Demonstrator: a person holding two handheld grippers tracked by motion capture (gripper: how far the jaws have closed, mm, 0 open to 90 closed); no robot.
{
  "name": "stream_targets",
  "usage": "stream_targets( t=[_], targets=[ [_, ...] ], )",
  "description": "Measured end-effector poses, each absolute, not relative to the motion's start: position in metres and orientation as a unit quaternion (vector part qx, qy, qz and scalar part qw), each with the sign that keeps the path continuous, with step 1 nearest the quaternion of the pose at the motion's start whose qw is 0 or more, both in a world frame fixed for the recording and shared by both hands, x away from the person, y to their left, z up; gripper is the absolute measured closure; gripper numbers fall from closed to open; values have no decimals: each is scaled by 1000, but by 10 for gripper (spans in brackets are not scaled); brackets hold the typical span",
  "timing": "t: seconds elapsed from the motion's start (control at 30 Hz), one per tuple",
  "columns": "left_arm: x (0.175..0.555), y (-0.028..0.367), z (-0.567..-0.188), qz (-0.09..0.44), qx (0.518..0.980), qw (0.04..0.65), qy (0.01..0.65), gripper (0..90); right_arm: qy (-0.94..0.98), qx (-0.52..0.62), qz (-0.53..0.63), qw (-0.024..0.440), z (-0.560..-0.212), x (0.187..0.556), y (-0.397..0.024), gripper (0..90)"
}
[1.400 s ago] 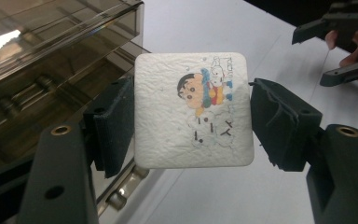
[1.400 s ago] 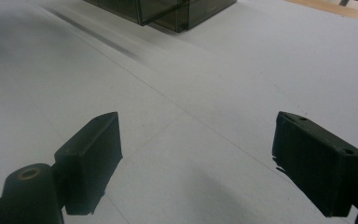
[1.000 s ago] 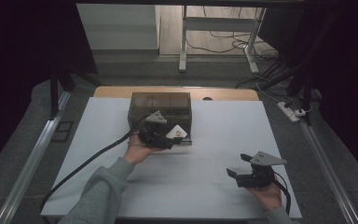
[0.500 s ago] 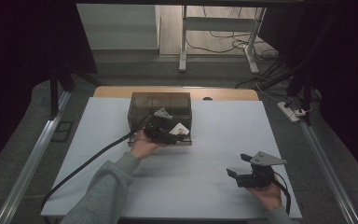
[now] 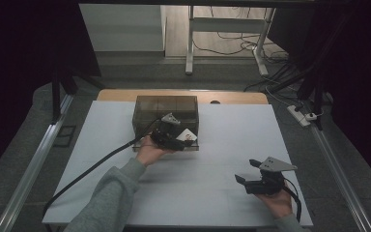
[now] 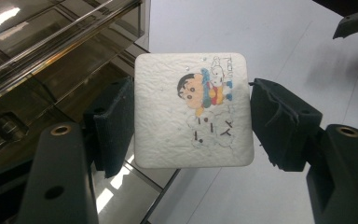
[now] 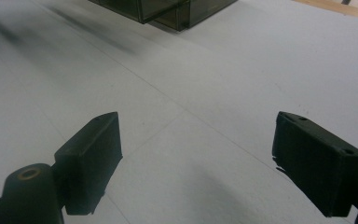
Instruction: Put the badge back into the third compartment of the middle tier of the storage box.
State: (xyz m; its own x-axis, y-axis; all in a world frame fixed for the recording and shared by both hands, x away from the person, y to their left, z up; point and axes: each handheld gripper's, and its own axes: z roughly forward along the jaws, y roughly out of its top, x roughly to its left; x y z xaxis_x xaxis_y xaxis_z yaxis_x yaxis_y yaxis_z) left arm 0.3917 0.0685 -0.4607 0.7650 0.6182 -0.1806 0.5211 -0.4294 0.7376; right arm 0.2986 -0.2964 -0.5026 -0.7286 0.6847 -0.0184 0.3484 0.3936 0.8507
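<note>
While it sits squeezed between two black pads, the white card (image 6: pixel 193 109) faces the left gripper view's camera flat on, its rounded corners and crinkled surface plain to see. A cartoon child is printed toward its upper right, with some small dark letters beside and beneath it. The left hand-held gripper (image 6: pixel 191 121) clamps the card by its two side edges, one pad (image 6: pixel 114 126) on each, so it is grasping the card. In the high view the card (image 5: pixel 187 136) shows as a pale patch at that hand-held gripper (image 5: pixel 174 137), just in front of a smoky, see-through box (image 5: pixel 166 107) that stands at the middle of the far part of the tabletop (image 5: pixel 222 193). The box's tinted walls and a shiny ledge lie just beside and behind the card in the left gripper view. The right hand-held gripper (image 5: pixel 244 171) rests well apart, near the tabletop's near right corner, held in the person's hand. Its jaws stand wide and released, nothing between them but bare white surface.
</note>
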Motion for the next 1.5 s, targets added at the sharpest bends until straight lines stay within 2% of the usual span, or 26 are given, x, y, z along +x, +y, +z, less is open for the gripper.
stream_targets(
  t=[0.7, 0.9, 1.5],
  targets=[
    [396, 69, -461, 67, 839, 409, 354, 322, 815, 318, 448, 187, -503, 299, -296, 150],
    [396, 70, -459, 65, 835, 417, 352, 295, 814, 319, 448, 188, -502, 299, -297, 150],
    [384, 72, -452, 88, 842, 414, 334, 296, 814, 317, 450, 186, -503, 299, -297, 150]
  ],
)
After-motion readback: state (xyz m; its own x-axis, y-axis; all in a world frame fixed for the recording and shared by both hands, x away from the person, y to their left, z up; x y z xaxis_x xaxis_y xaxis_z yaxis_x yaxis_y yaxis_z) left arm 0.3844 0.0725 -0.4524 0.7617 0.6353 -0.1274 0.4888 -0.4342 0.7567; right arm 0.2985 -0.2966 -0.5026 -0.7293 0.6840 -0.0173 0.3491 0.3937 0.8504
